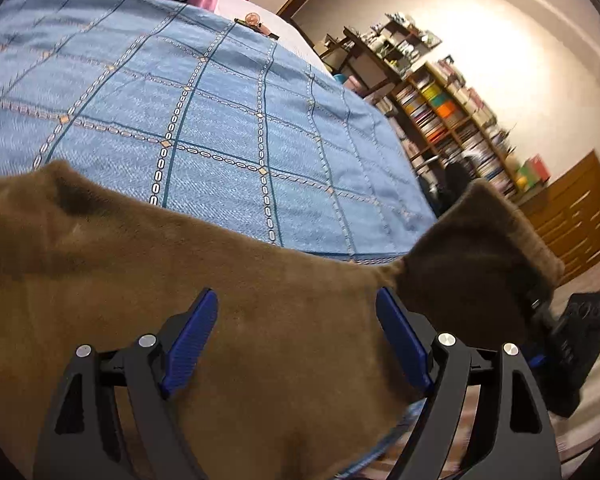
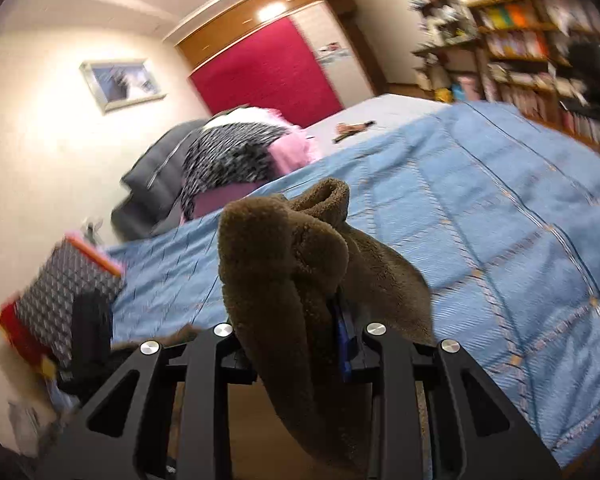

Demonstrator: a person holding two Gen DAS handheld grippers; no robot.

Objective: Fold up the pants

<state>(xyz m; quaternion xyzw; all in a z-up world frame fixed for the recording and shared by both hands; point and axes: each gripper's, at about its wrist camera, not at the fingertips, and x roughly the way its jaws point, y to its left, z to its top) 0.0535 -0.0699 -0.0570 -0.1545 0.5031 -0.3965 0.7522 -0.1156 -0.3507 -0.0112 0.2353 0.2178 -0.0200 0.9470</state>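
Note:
The brown fleece pants (image 1: 180, 264) lie across the near edge of the blue bedspread (image 1: 204, 112). My left gripper (image 1: 296, 312) is open, its blue fingers (image 1: 192, 332) spread just over the brown fabric. At the right of the left wrist view one end of the pants (image 1: 472, 256) is bunched and lifted by the other gripper's black body (image 1: 572, 344). In the right wrist view my right gripper (image 2: 336, 320) is shut on a bunched fold of the pants (image 2: 292, 264), which drapes over and hides most of the fingers. The bedspread (image 2: 500, 240) lies beyond.
A pile of pink and black-and-white patterned clothes (image 2: 240, 156) sits at the far end of the bed, with small items (image 2: 352, 127) nearby. Bookshelves (image 1: 452, 120) stand beside the bed. A patterned box (image 2: 60, 292) and a dark chair (image 2: 156, 184) stand at the left.

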